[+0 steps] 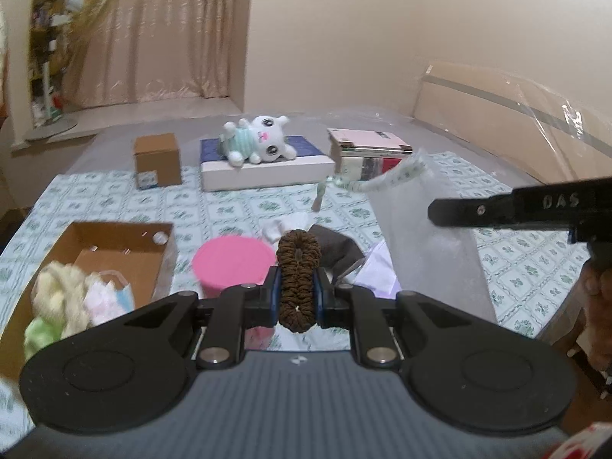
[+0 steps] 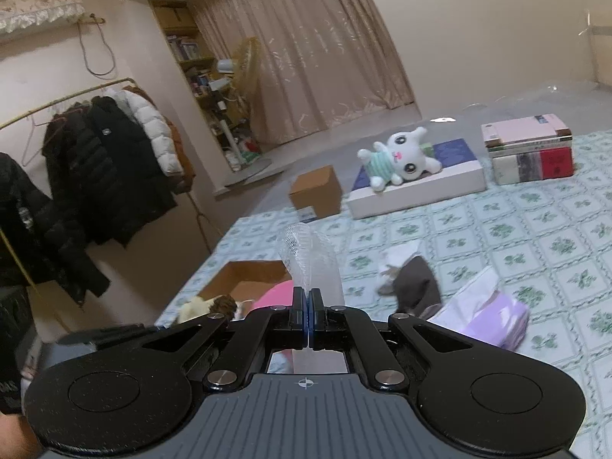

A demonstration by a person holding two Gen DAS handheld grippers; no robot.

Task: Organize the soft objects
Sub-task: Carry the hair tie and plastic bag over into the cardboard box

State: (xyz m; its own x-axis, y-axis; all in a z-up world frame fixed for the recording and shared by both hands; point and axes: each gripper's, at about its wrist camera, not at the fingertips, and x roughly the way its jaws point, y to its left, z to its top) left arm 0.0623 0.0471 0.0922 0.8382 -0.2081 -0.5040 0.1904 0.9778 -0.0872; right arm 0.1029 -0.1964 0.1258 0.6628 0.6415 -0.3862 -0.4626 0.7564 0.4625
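My left gripper [image 1: 298, 287] is shut on a brown ruffled scrunchie [image 1: 299, 252], held upright above the bed. Just left of it lies an open cardboard box [image 1: 122, 241] holding a yellow plush, pink fabric and a blue mask. My right gripper [image 2: 308, 300] is shut on a translucent plastic bag [image 2: 310, 260] that stands up from the jaws. That bag [image 1: 424, 244] hangs at the right of the left wrist view, under a finger [image 1: 497, 210] of the right gripper. A white sock [image 1: 281, 227] and a dark grey cloth [image 1: 338, 248] lie on the floral sheet.
A pink round container [image 1: 229, 264] stands beside the box. Further back are a small carton [image 1: 157, 160], a white plush cat [image 1: 260, 139] on a flat white box [image 1: 267, 172], and stacked books [image 1: 367, 153]. A lilac packet [image 2: 493, 313] lies near the grey cloth. Coats [image 2: 107, 160] hang beside the bed.
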